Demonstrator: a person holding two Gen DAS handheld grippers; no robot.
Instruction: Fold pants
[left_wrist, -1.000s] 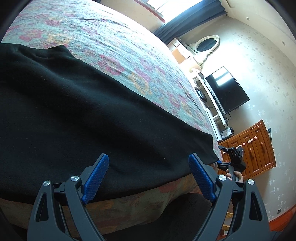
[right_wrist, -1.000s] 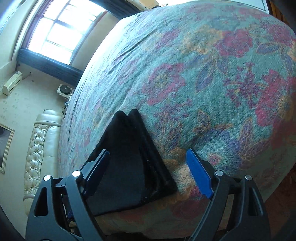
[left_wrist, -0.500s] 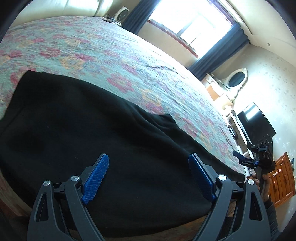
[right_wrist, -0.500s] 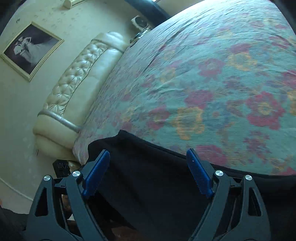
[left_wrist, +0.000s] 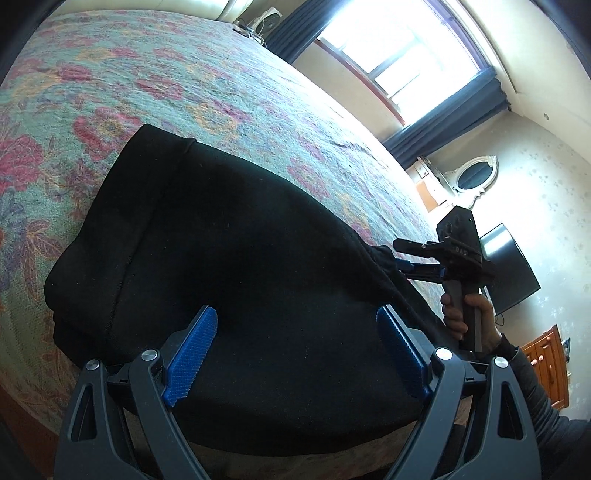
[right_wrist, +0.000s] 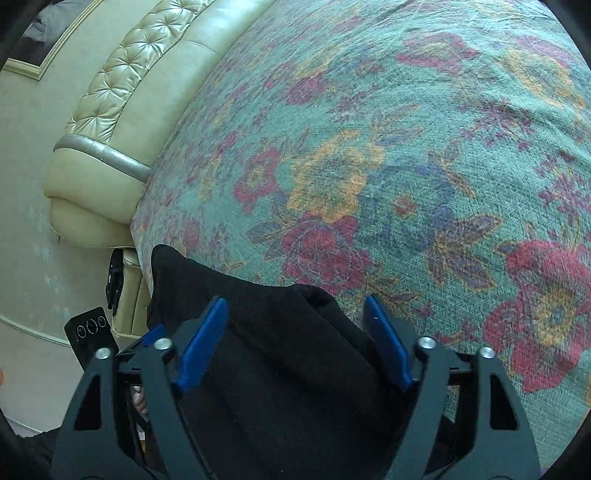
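Black pants (left_wrist: 240, 251) lie folded on the floral bedspread (left_wrist: 155, 74) near the bed's front edge. My left gripper (left_wrist: 295, 350) is open just above the near part of the pants, its blue pads apart and empty. My right gripper (left_wrist: 406, 264) shows at the pants' right end, its fingers right at a bunched corner. In the right wrist view the right gripper (right_wrist: 295, 339) is open, its blue pads spread on either side of a fold of the pants (right_wrist: 280, 369). The left gripper's body (right_wrist: 90, 332) shows at the left there.
A cream tufted headboard (right_wrist: 147, 70) stands at the bed's far left. A window with dark curtains (left_wrist: 406, 62), an oval mirror (left_wrist: 476, 177), a black TV (left_wrist: 513, 273) and a wooden cabinet (left_wrist: 550, 365) line the walls beyond the bed.
Both grippers swung over the pants. The left view turned left to show the pants' folded left end. The right gripper moved in from the bare bedspread to the pants' right end.
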